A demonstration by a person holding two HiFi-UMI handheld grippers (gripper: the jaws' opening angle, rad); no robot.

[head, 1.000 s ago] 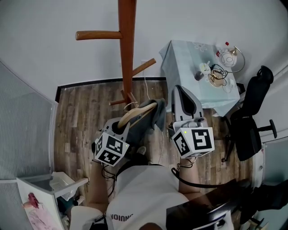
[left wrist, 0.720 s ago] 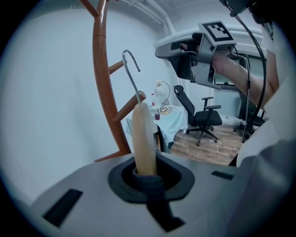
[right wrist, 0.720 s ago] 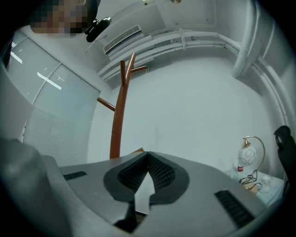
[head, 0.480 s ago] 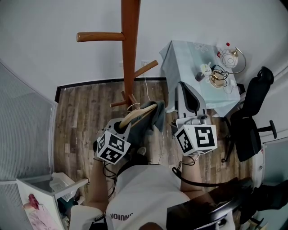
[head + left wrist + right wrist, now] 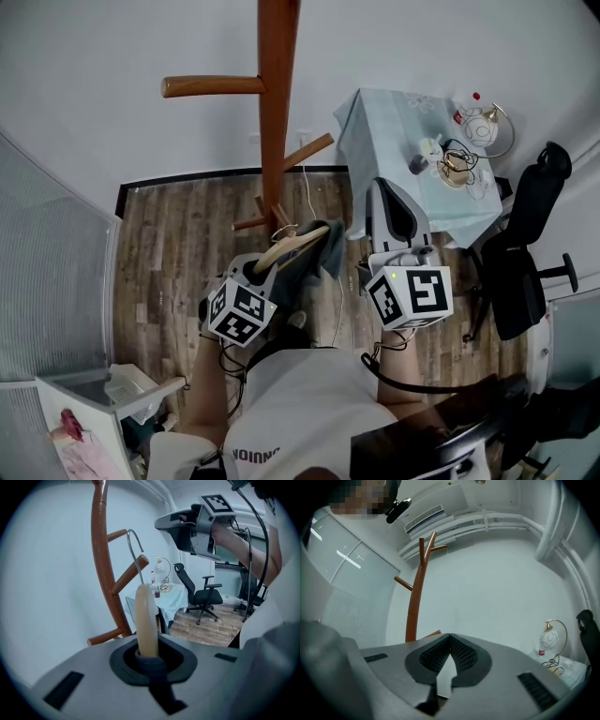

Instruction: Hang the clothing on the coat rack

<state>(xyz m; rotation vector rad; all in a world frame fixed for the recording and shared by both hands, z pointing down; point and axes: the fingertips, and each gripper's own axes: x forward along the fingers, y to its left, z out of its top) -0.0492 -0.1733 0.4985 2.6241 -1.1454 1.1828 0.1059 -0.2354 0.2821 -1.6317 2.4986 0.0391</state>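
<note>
A wooden coat rack (image 5: pixel 277 112) with angled pegs stands against the white wall. In the head view my left gripper (image 5: pixel 259 268) is shut on a pale wooden hanger (image 5: pixel 292 244), which carries grey clothing (image 5: pixel 317 259). The hanger's metal hook (image 5: pixel 284 228) lies close to the pole's lower pegs. In the left gripper view the hanger's wood (image 5: pixel 146 620) rises out of the jaws and its hook (image 5: pixel 136 555) stands beside the rack (image 5: pixel 104 559). My right gripper (image 5: pixel 389 208) is shut and holds nothing. It points up to the right of the clothing, with the rack (image 5: pixel 416 597) ahead of it.
A small table with a pale blue cloth (image 5: pixel 394 141) holds a lamp (image 5: pixel 483 122), cups and cables. A black office chair (image 5: pixel 525 253) stands to its right. A frosted glass partition (image 5: pixel 47 272) runs along the left, with a white bin (image 5: pixel 103 398) below it.
The left gripper with the hanger and the right gripper have both drifted slightly right in the head view. The hook stays near the pole. Neither grip has changed.
</note>
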